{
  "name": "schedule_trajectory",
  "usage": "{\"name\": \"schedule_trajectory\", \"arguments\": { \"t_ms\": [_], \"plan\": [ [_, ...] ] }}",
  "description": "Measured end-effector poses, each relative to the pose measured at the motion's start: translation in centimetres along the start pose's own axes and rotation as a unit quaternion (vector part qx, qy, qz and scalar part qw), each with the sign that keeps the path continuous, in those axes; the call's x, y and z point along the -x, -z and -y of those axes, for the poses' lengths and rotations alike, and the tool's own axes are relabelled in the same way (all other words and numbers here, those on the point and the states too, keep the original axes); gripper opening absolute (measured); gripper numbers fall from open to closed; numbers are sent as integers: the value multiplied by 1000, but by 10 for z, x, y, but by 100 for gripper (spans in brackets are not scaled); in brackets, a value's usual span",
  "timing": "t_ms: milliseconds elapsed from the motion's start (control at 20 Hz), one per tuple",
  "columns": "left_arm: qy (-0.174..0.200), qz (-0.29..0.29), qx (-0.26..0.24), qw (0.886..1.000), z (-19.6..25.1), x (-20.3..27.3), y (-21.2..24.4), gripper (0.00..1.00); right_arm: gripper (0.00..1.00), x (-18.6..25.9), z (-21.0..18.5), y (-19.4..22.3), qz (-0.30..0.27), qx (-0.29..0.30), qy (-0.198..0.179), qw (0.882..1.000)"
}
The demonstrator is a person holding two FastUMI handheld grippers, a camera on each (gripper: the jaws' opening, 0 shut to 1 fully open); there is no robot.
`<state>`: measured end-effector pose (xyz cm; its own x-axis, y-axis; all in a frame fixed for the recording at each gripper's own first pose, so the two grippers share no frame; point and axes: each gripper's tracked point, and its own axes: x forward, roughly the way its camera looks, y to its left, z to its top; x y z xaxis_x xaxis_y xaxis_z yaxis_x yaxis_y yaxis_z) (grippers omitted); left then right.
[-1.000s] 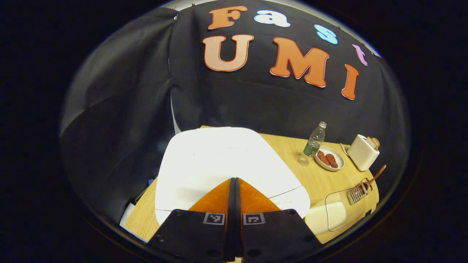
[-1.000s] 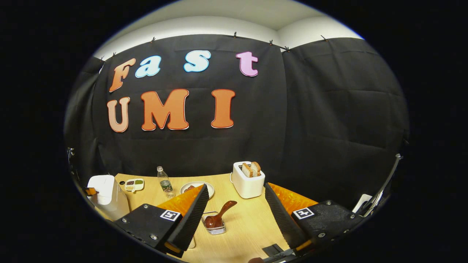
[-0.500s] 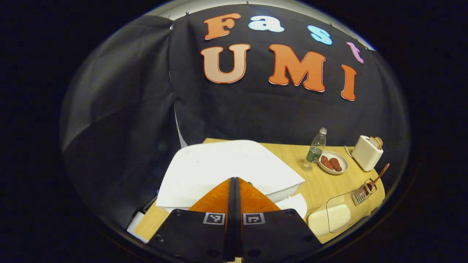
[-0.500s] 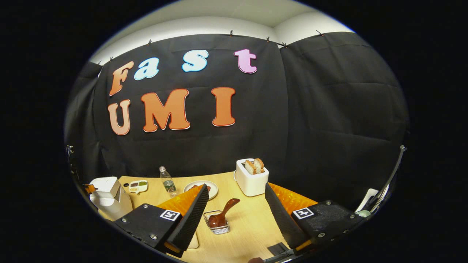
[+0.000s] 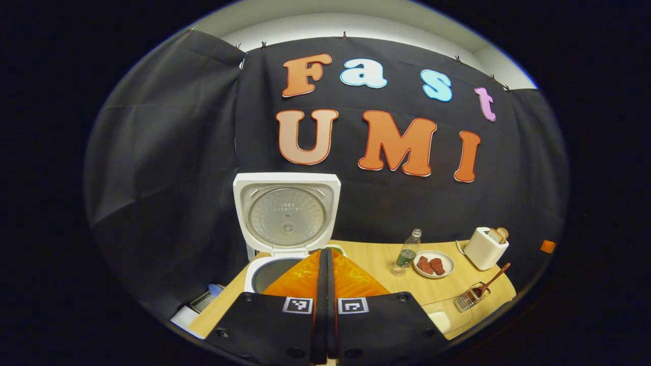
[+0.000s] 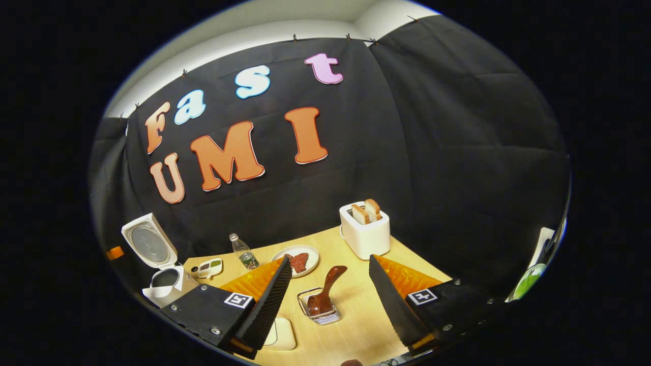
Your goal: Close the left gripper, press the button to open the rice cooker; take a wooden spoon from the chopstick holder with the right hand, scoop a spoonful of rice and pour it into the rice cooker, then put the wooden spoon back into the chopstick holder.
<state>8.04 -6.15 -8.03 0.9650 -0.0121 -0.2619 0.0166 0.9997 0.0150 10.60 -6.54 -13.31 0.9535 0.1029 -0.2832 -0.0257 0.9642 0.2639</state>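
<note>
The white rice cooker (image 5: 254,267) stands open, its lid (image 5: 287,213) upright and the dark inner pot (image 5: 272,272) exposed. My left gripper (image 5: 325,252) is shut on nothing, held just in front of the pot. In the right gripper view the cooker (image 6: 163,284) sits at the far left. The wooden spoon (image 6: 329,284) stands bowl-down in the wire chopstick holder (image 6: 319,311). My right gripper (image 6: 329,261) is open above the holder, with the spoon handle between the fingers but untouched. A pale container of rice (image 6: 281,334) lies near the left finger.
On the wooden table (image 6: 356,325) stand a white toaster (image 6: 365,231) with bread, a plate (image 6: 290,255) with reddish food, a plastic bottle (image 6: 244,252) and a small divided dish (image 6: 209,267). From the left gripper view the holder (image 5: 470,300) sits at the table's right edge.
The cooker lid has swung from shut to fully upright. My left gripper has drawn back from it, still shut. My right gripper has moved closer over the spoon and holder.
</note>
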Motion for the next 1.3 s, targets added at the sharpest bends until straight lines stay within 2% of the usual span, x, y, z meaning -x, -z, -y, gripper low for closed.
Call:
{"name": "schedule_trajectory", "arguments": {
  "t_ms": [200, 350, 600, 700, 850, 1000, 1050, 1200, 1300],
  "plan": [
    [-22, 11, -9, 1000, -7, 17, -4, 5, 95, -37, 8, 27, -40, -37, -17, 998],
    [-33, 13, -6, 999, -14, 28, -6, 5, 95, -63, 16, 52, -77, -35, -15, 996],
    [-45, 20, 12, 999, -24, 42, -12, 6, 95, -101, 19, 76, -107, -25, -24, 994],
    [-52, 21, 18, 998, -27, 49, -13, 40, 95, -116, 17, 81, -112, -35, -29, 993],
    [-83, 28, 17, 996, -40, 58, -15, 92, 95, -137, 15, 98, -129, -44, -34, 990],
    [-110, 31, 10, 993, -52, 71, -14, 92, 95, -155, 4, 109, -142, -49, -45, 988],
    [-118, 31, 9, 992, -55, 75, -15, 99, 95, -159, 2, 111, -144, -51, -51, 987],
    [-139, 36, 13, 990, -64, 86, -15, 100, 94, -168, -8, 117, -155, -61, -68, 984],
    [-151, 38, 13, 988, -69, 93, -14, 100, 83, -173, -10, 124, -164, -62, -65, 982]
  ]
}}
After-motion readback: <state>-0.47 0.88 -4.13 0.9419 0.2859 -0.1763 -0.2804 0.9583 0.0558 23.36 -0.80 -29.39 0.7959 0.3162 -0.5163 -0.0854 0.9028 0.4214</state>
